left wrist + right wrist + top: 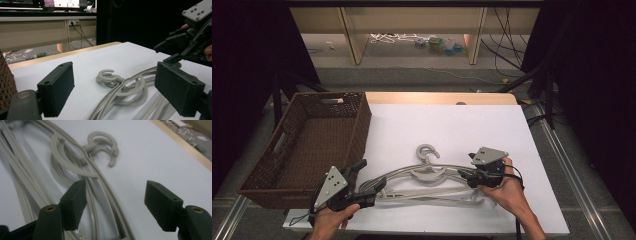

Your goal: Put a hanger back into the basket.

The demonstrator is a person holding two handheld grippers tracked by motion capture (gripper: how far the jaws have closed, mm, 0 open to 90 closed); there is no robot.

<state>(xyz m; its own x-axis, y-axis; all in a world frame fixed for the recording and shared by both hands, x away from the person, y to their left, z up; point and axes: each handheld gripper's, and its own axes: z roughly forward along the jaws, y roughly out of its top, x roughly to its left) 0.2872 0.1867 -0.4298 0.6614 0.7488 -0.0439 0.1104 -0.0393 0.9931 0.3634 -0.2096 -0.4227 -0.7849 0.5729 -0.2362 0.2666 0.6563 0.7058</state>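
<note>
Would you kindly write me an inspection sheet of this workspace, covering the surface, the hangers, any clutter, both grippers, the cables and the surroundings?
Surface: white table top, wooden edge along the far side.
Job's things: grey plastic hangers lying stacked, hooks pointing to the far side.
Clutter: nothing seen on the table besides the brown woven basket at its left edge.
Grippers: left gripper open at the hangers' left end; right gripper open at their right end, hanger arms running between its jaws, pads not pressing.
Cables: a black cable trails from the right gripper; more on the floor beyond.
Surroundings: dark curtains at both sides, wooden shelving behind, small items on the floor.
</note>
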